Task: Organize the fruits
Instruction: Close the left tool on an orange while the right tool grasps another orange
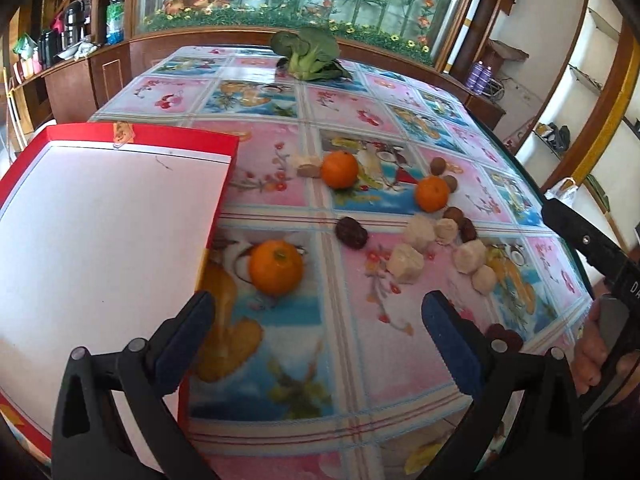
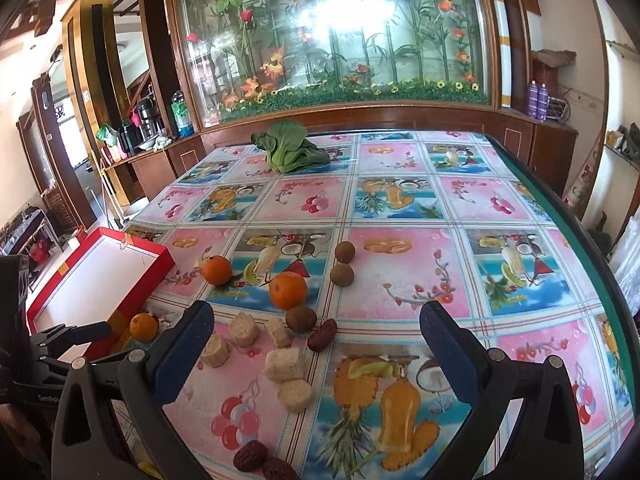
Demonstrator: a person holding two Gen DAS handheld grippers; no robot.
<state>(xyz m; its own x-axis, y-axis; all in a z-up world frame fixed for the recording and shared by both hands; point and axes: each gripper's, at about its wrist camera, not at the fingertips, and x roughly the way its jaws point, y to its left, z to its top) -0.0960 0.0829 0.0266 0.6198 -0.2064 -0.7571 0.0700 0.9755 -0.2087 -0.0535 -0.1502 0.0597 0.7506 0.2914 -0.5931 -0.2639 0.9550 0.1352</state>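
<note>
Three oranges lie on the patterned tablecloth: one (image 1: pixel 276 267) (image 2: pixel 143 327) beside the red box (image 1: pixel 100 220) (image 2: pixel 96 280), two further out (image 1: pixel 340 169) (image 1: pixel 432 193) (image 2: pixel 216 269) (image 2: pixel 287 290). Dark red dates (image 1: pixel 351 232) (image 2: pixel 322 334), brown longans (image 1: pixel 437 166) (image 2: pixel 344 251) and pale cake-like chunks (image 1: pixel 405 263) (image 2: pixel 284 364) are scattered around them. My left gripper (image 1: pixel 318 316) is open and empty, just short of the nearest orange. My right gripper (image 2: pixel 316 328) is open and empty above the chunks.
The red box has an empty white inside and sits at the table's left edge. A leafy green vegetable (image 1: pixel 308 54) (image 2: pixel 288 148) lies at the far end. The table's green rim (image 2: pixel 580 216) runs along the right. A glass cabinet with plants stands behind.
</note>
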